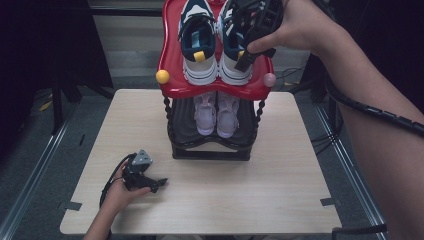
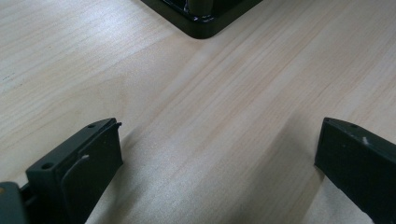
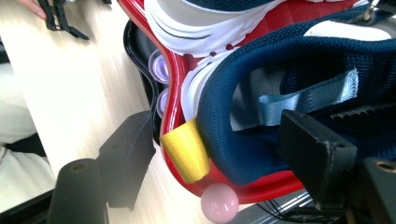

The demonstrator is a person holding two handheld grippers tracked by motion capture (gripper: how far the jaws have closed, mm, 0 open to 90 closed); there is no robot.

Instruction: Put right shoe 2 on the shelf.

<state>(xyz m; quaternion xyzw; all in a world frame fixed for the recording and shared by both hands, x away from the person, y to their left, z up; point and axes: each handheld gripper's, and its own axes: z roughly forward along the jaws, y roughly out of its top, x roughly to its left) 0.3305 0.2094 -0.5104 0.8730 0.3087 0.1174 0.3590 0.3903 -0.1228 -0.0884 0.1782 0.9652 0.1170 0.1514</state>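
The right gripper is up at the top tier of the shoe rack, its jaws spread around the heel of the right-hand navy and white sneaker: one jaw sits inside the shoe's opening against the padded collar, the other hangs outside, past the yellow pull tab and over the red tray's edge. The jaws have not yet pinched the heel wall (there is plain daylight between the outer jaw and the shoe). That sneaker stands on the red tray, heel toward the person, beside its mate.

The step in hand looks like taking hold of this shoe by its heel. The next move calls for pressing the jaws together on the collar, then lifting clear of the tray's raised lip without knocking the neighbour.

The left gripper rests low on the desk in front of the rack, jaws spread wide, holding nothing.

Counted: two navy sneakers on top, two pale pink shoes on the black lower tier, two knobs on the tray's front corners, one yellow and one pink.
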